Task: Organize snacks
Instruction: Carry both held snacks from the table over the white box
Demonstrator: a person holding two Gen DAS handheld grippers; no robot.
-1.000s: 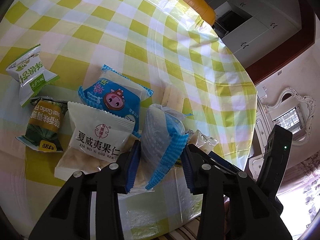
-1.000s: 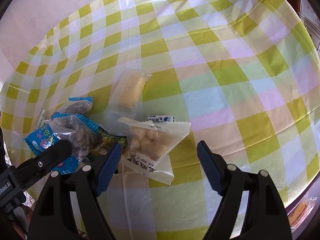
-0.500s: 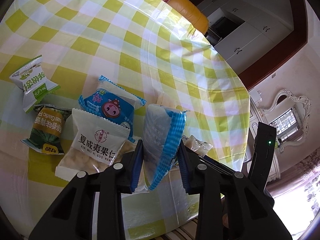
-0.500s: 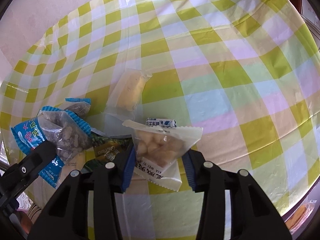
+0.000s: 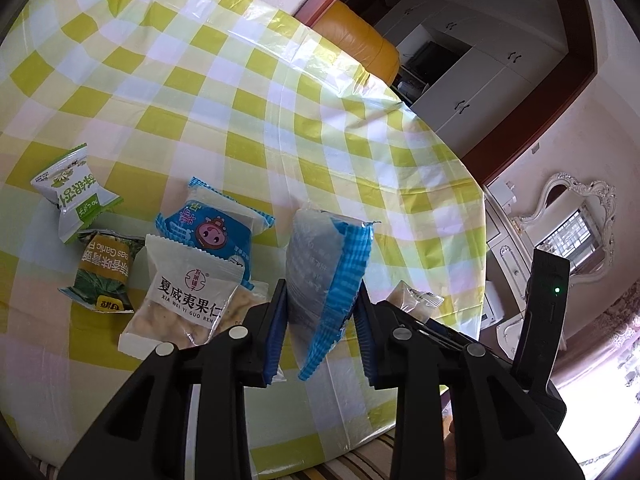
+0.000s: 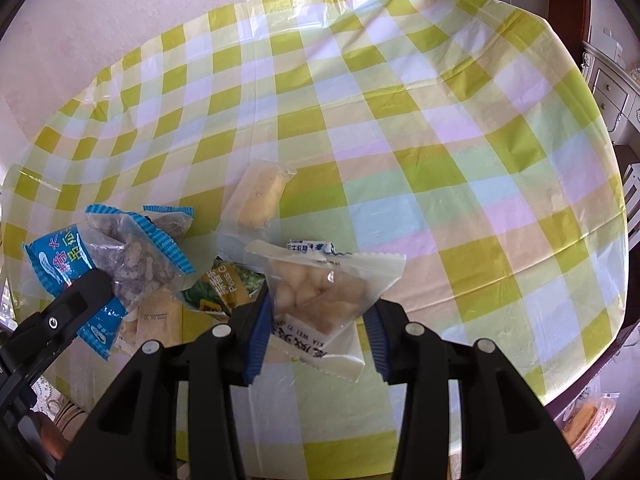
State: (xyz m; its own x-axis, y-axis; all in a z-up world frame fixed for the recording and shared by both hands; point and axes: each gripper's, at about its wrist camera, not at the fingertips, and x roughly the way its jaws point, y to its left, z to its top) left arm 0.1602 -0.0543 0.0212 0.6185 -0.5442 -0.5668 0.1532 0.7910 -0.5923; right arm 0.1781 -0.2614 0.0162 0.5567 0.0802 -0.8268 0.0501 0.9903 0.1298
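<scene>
My left gripper (image 5: 320, 320) is shut on a clear snack packet with blue ribbed edges (image 5: 320, 264), held upright just above the checked tablecloth (image 5: 224, 92). The same packet (image 6: 140, 264) shows at the left of the right wrist view, beside the left gripper's black finger. Blue pads of my right gripper (image 6: 316, 332) press on a clear packet of pale nuts (image 6: 320, 292), lifted off the cloth. On the table lie a white nut packet (image 5: 184, 292), a blue cartoon packet (image 5: 212, 232), a green peas packet (image 5: 106, 276) and a green-white packet (image 5: 72, 192).
A yellow cake in clear wrap (image 6: 260, 196), a small blue-white candy (image 6: 310, 247) and a second blue-edged packet (image 6: 168, 220) lie near the pile. An orange chair (image 5: 360, 40) stands past the table's far edge, white cabinets (image 5: 472, 92) behind it.
Both grippers closed on their packets and rose, lifting them off the cloth. The right jaws went from wide around the nut packet to pressing on it.
</scene>
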